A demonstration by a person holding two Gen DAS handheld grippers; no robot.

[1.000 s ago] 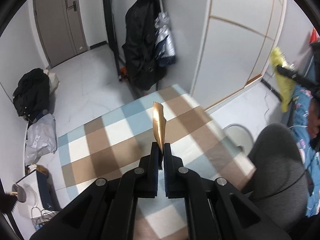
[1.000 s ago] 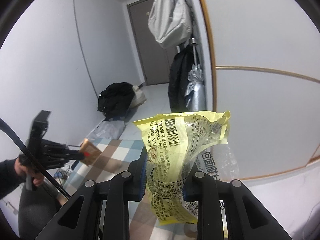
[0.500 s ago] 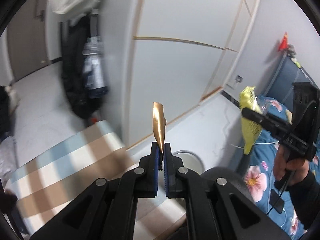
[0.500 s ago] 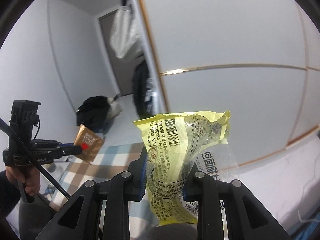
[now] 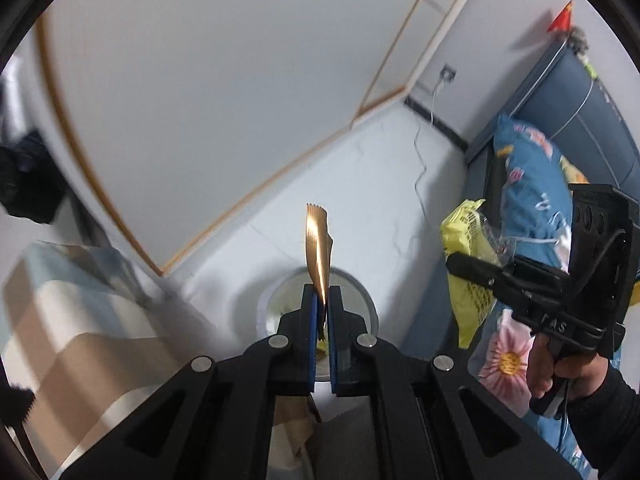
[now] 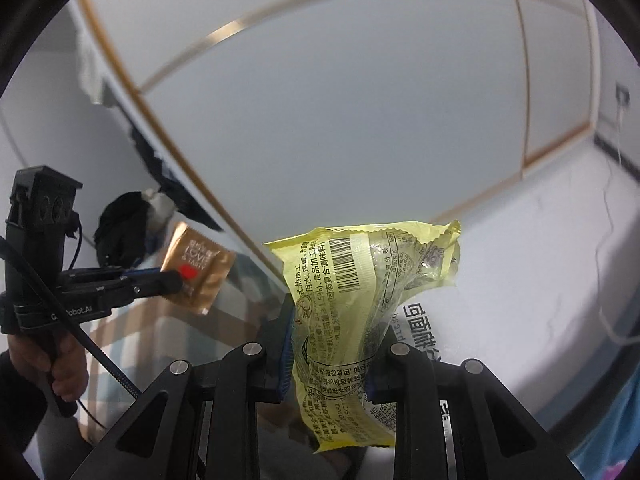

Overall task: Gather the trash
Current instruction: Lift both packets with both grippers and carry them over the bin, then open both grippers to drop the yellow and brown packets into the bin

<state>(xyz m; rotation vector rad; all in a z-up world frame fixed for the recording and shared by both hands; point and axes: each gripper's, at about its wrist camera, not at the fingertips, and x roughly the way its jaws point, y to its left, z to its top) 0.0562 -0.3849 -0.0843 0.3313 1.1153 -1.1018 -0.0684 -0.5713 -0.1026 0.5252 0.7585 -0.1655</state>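
Both tools have been swung away from the checked rug and lowered toward the round bin (image 5: pixel 362 300), which has come into view directly ahead of and below the left tool (image 5: pixel 323 300).

The bin stands on the pale floor (image 5: pixel 360 200) beside the bed (image 5: pixel 532 208); its near rim is covered by the left tool's fingers, and its contents cannot be made out.

The yellow snack bag (image 6: pixel 360 292) is held crumpled at its lower half between the partly closed jaws of the right tool (image 6: pixel 328 344), with the barcoded top standing up ahead of the fingers. This low grip is judged to leave most of the bag free to drop clear on release. In the left wrist view the same bag hangs to the right of the left tool, off to one side of the bin, apparently not yet over it.

The gold sachet (image 5: pixel 318 252) is pinched edge-on in the fully closed left tool, upright above the fingertips, its lower end hidden between the pads. Its printed face is readable only in the right wrist view, and the small text is not legible.
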